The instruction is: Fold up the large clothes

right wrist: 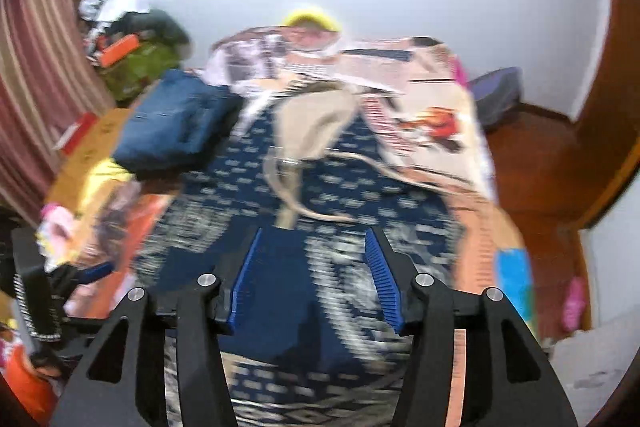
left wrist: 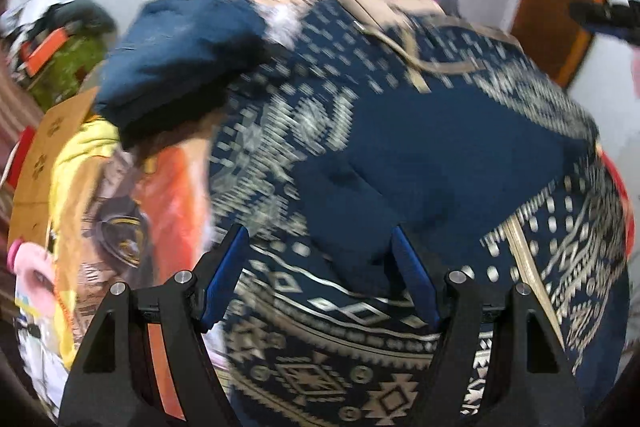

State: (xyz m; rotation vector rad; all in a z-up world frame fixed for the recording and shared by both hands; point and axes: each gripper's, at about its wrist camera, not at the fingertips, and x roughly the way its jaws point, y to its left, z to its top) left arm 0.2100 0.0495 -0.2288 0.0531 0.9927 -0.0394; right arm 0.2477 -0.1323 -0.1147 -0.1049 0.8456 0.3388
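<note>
**Both grippers over the patterned garment**

On the left, folded navy clothes [left wrist: 180,63] stacked at the bed's [right wrist: 436,99] edge, beside a cardboard box [left wrist: 44,155]. Left gripper [left wrist: 320,267] spread wide, nothing between the blue pads [left wrist: 224,279], poised over the navy patterned garment [left wrist: 420,155] lying flat across the bed. Beige neckline [right wrist: 312,123] up toward the far end. To the right, right gripper [right wrist: 316,279] partly parted, empty, above that same blurred cloth. Wooden door [right wrist: 600,131] at far right.
</note>
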